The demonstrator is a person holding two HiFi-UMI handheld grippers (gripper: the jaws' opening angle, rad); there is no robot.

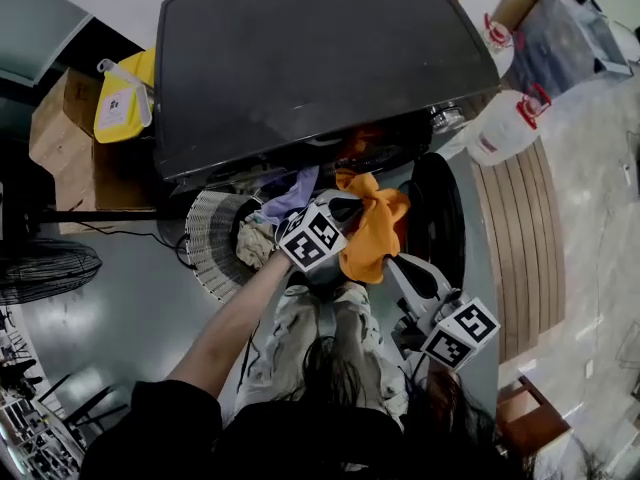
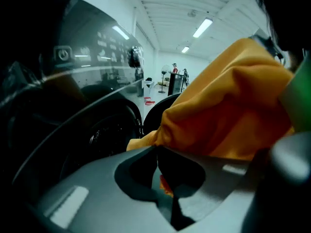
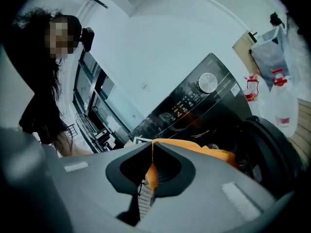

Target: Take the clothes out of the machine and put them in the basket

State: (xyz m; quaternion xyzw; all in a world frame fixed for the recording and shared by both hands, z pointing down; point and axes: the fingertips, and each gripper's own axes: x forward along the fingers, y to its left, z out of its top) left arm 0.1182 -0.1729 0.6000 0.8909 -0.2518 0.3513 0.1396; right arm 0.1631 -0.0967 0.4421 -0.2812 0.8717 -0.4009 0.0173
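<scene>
Orange cloth (image 1: 375,230): out of the machine (image 1: 300,58), hanging bunched just in front of the mouth, between basket (image 1: 213,258) and open door (image 1: 445,218). Not yet over the basket.

Fingers of left gripper (image 2: 156,149) closed on a fold of the orange cloth, with the bulk billowing up and right in that view. Fingers of right gripper (image 3: 152,148) closed too, pinching an orange edge. Thin checked strip (image 3: 144,198) also in the slot. Cannot say whether same garment or another.

Basket on the floor (image 1: 120,298) at the machine's front-left corner, just beside it. Purple cloth (image 1: 297,193) and pale cloth (image 1: 256,246) heaped at its rim, so judged part-loaded.

Progress, as a judgement: mid-task. Two items apparently across, one in transit. Left to do: carry orange cloth over the basket, release, check the machine for more.

Hidden or doubtful: inside of the drum (image 2: 104,139) dark in every view, so remaining load unknown. Reddish patch (image 1: 362,140) at the mouth, perhaps laundry, perhaps reflection. Basket's inside partly covered by the left gripper and arm (image 1: 230,328).
</scene>
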